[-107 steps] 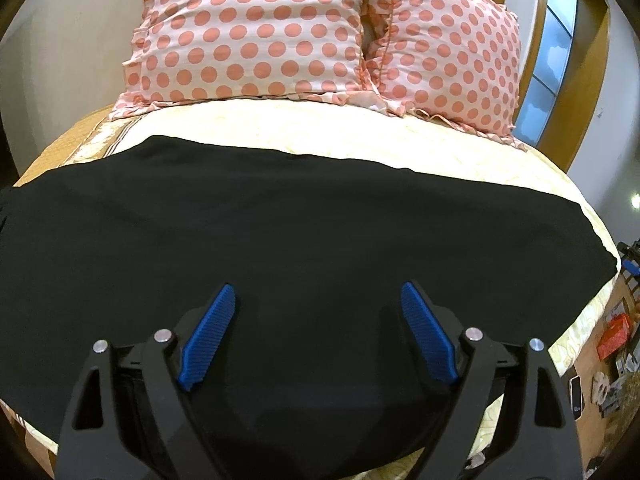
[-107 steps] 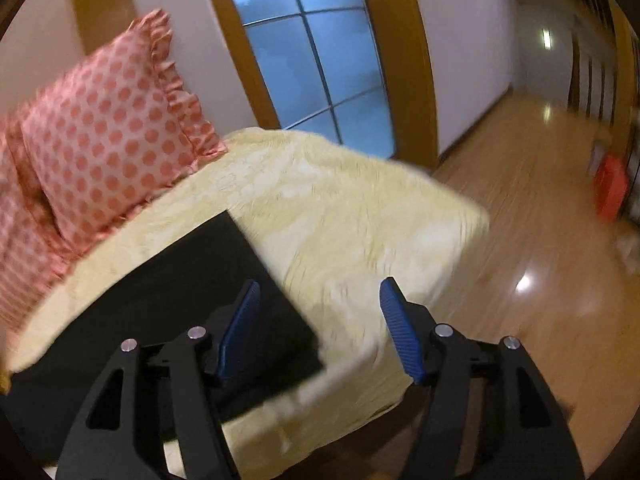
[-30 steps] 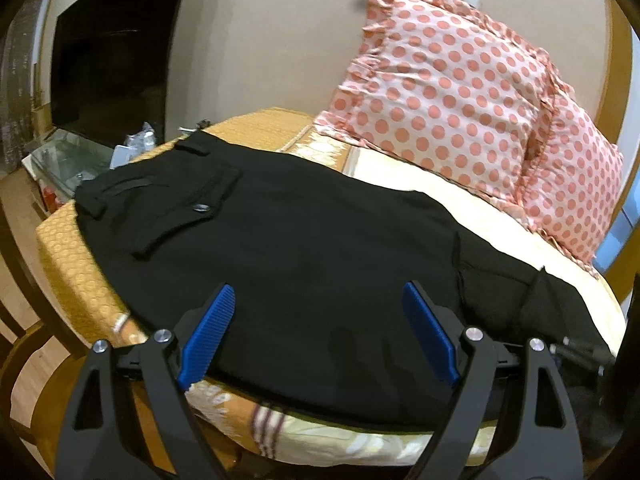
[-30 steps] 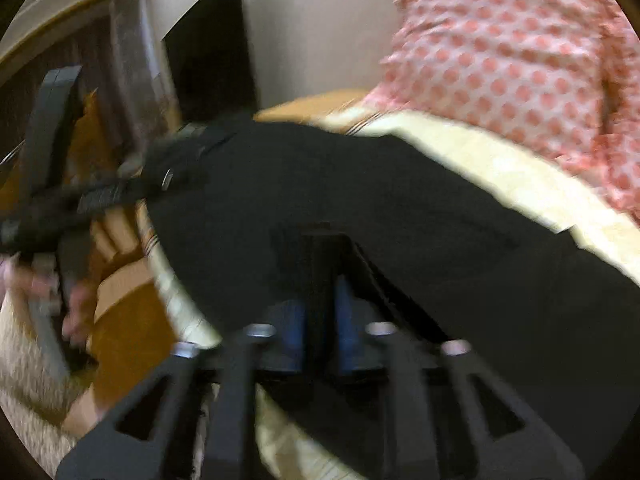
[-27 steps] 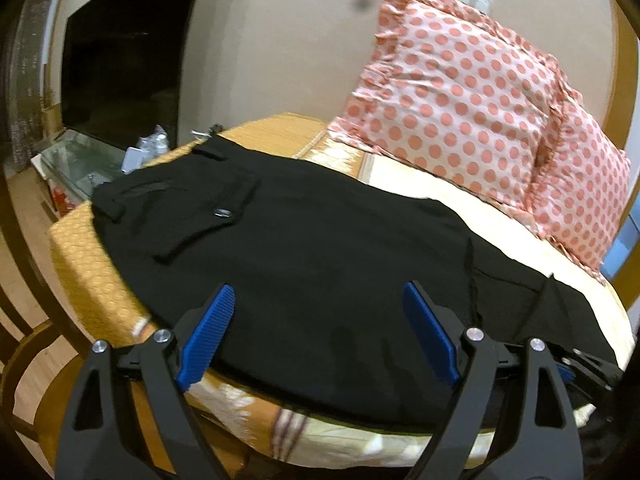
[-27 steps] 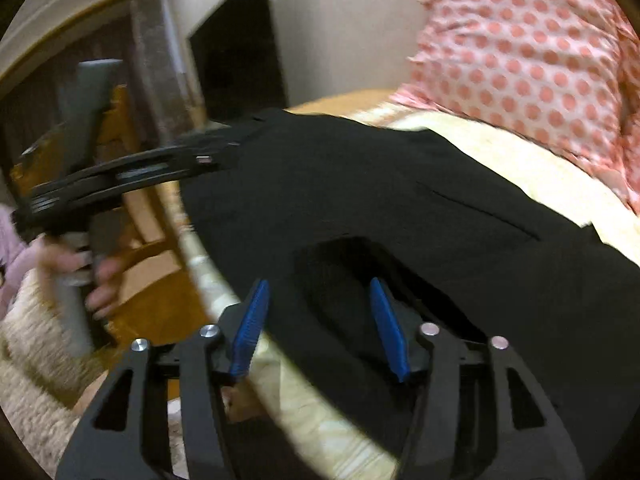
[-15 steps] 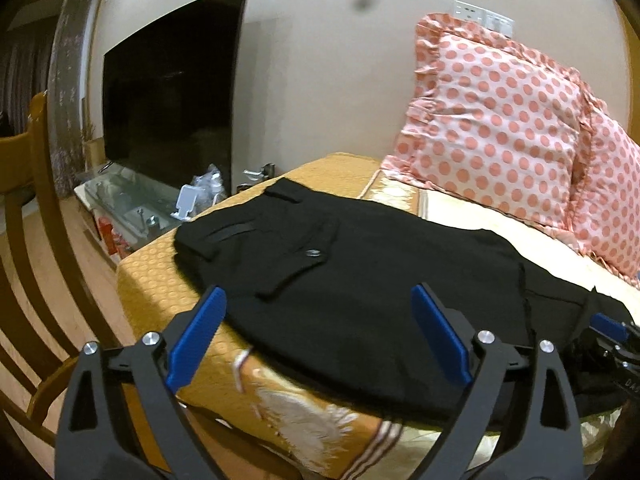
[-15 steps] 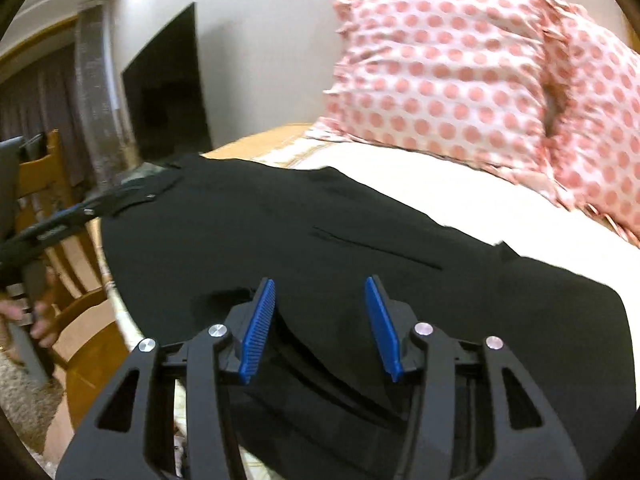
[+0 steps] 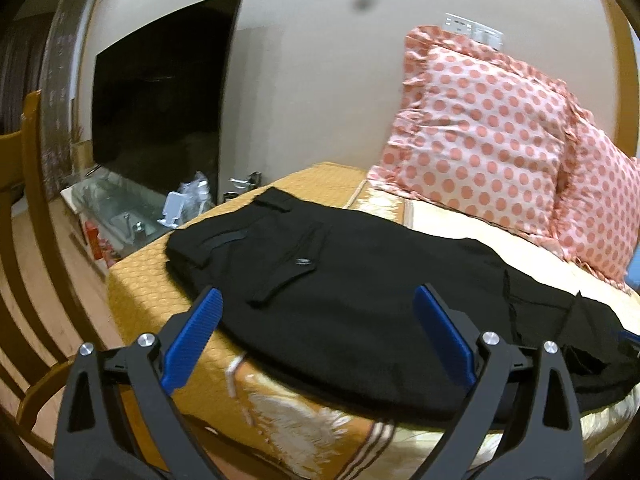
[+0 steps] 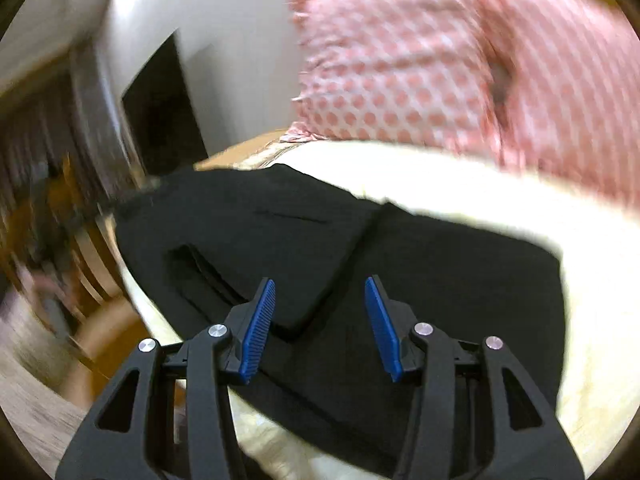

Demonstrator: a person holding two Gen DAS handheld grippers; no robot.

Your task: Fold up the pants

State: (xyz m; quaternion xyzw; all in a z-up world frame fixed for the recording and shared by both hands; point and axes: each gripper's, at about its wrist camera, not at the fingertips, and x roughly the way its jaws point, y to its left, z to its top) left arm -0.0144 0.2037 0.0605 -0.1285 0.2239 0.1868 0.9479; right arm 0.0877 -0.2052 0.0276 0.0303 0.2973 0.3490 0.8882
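Black woven-fabric pants (image 9: 360, 292) lie flat across the bed (image 9: 152, 280), waistband end toward the corner nearest the television. The cloth is matte and smooth; a flapped back pocket with one small shiny button (image 9: 303, 262) and a slit welt pocket beside it show on the upper face. In the right wrist view one layer is folded over the other, and its edge forms a clean diagonal ridge ending in a squared corner (image 10: 292, 328).

The bed cover is two-toned: a golden-orange quilted cloth with a honeycomb texture at the near corner, and a pale cream, glossy spread (image 10: 580, 300) toward the pillows. The side drop carries a pale feathery motif and stripes.

Two pink square pillows with coral polka dots and ruffled edges (image 9: 480, 136) stand upright against the beige wall. The right wrist view blurs them.

Left gripper (image 9: 320, 332): black plastic frame, blue ribbed pads, jaws spread wide, nothing between them; it hovers off the bed's near edge, apart from the pants.

Right gripper (image 10: 320, 320): same build, jaws parted about halfway, over the folded edge. No cloth is pinched.

A flat black television screen (image 9: 160, 112) stands at the wall above a glass-topped stand (image 9: 116, 208) with small clutter. A curved wooden chair back (image 9: 32, 184) is at the left.
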